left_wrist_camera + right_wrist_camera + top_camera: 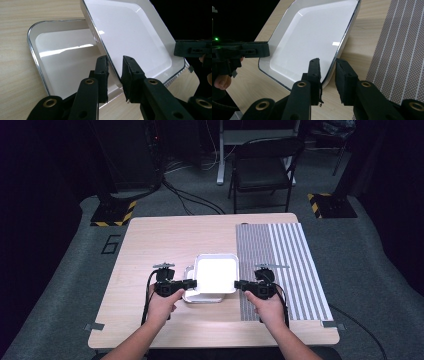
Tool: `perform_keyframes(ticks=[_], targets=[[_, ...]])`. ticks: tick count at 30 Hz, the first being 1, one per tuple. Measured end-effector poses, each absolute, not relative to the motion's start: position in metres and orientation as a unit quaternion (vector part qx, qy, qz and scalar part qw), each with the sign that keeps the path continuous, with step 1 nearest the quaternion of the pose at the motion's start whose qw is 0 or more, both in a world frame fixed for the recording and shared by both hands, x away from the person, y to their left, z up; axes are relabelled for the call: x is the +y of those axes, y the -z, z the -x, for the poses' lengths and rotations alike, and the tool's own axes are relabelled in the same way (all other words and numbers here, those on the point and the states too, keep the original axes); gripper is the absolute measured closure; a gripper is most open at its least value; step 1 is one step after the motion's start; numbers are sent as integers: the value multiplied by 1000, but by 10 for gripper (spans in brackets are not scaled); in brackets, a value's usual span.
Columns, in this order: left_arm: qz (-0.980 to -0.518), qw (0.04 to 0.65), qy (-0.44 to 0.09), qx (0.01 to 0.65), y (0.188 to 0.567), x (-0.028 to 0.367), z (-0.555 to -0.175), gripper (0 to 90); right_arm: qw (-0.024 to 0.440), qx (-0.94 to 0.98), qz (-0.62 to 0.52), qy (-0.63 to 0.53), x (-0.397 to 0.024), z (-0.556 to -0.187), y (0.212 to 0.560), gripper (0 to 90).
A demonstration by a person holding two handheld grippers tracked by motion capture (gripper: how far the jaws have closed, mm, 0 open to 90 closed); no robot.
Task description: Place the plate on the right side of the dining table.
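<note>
Standing at the near edge, a person reaches both forearms over the wooden table (pixel 150 240). Left hand (pixel 161 306) at about seven o'clock of the table's middle, right hand (pixel 270 309) at about five.

Left gripper (pixel 191 283): jaws pinched on the left rim of a white square tray (pixel 216 272); in the left gripper view the rim (pixel 113 67) runs between the two black pads, which sit close on either side of it. Right gripper (pixel 240 284): jaws likewise clamped on the tray's right rim; the right gripper view shows the edge (pixel 329 75) between the pads.

Upper tray is held tilted, clear of a second white tray (pixel 62 67) that lies flat on the table beneath it, chrome-edged, its near-left corner peeping out at about seven o'clock of the held one (pixel 190 296).

Striped grey placemat (pixel 280 265) covers the table's right part, at three o'clock of the trays; the held tray's right edge sits just at its border.

Farther off, at twelve o'clock beyond the table: black folding chair (pixel 262 167) on grey carpet, cables (pixel 190 195) trailing across the floor, two yellow-and-black hazard-striped bases (pixel 114 213) at eleven and one o'clock.
</note>
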State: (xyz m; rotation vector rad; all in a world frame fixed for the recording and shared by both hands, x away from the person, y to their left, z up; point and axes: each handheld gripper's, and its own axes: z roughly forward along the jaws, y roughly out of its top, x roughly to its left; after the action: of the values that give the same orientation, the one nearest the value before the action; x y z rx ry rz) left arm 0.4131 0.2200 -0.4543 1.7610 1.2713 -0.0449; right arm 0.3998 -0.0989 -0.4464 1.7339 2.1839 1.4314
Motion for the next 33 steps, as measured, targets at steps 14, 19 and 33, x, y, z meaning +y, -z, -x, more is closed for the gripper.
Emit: perform_keyframes(ticks=[14,19,33], targets=[[-723,471,17,506,453,208,-418,752,16,694,-557,-456,-110,-396,443,743],[-723,471,19,505,452,204,-419,752,19,691,-562,-454,-114,-395,443,744],[-724,471,24,504,452,194,-423,754,26,689,-567,-451,-122,-395,445,748]])
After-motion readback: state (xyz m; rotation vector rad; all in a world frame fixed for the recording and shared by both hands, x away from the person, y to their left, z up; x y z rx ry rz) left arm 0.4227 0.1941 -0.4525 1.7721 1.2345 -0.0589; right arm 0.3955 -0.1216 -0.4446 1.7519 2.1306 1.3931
